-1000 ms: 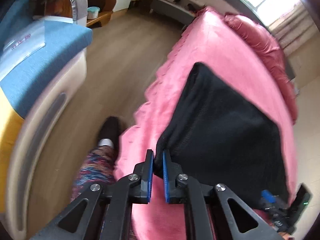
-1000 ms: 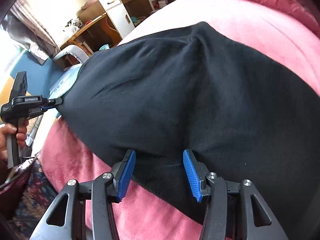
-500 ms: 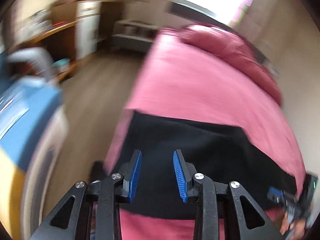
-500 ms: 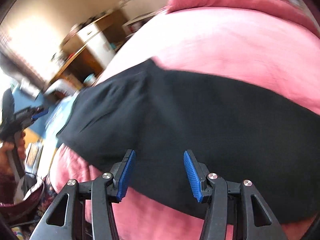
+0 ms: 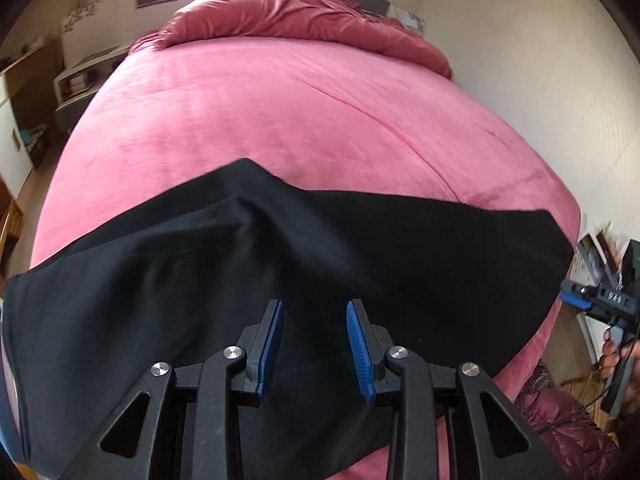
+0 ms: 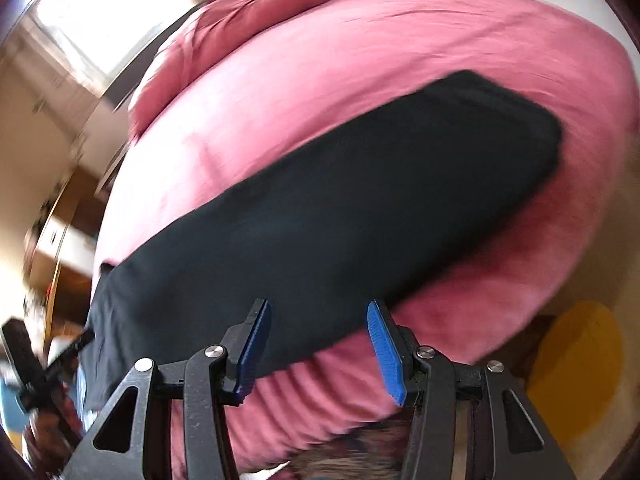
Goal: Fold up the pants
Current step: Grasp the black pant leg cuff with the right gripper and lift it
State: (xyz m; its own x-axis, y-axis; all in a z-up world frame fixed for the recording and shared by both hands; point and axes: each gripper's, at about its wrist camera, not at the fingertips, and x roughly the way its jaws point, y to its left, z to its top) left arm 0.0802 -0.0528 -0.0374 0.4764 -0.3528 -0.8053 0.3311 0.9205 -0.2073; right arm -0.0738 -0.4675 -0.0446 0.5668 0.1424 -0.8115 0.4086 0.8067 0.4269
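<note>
Black pants [image 5: 280, 264] lie folded in a long band across the near end of a pink bed [image 5: 280, 100]. They also show in the right wrist view [image 6: 340, 208], running from lower left to upper right. My left gripper [image 5: 314, 316] is open and empty, just above the pants near their front edge. My right gripper [image 6: 318, 320] is open and empty over the pants' near edge; it also shows in the left wrist view [image 5: 576, 300], off the bed's right corner. The left gripper shows blurred at the right wrist view's lower left [image 6: 80, 340].
A rumpled red duvet [image 5: 300, 8] lies at the head of the bed under a window. Wooden furniture and shelves [image 5: 76, 80] stand along the left wall. A yellow round object [image 6: 576, 364] sits on the floor by the bed's right side. The person's patterned clothing [image 5: 560, 432] is at lower right.
My left gripper let go of the pants' corner, opened, and swung round to face the bed head-on. My right gripper stayed open and pulled back toward the bed's edge. The pants now lie flat.
</note>
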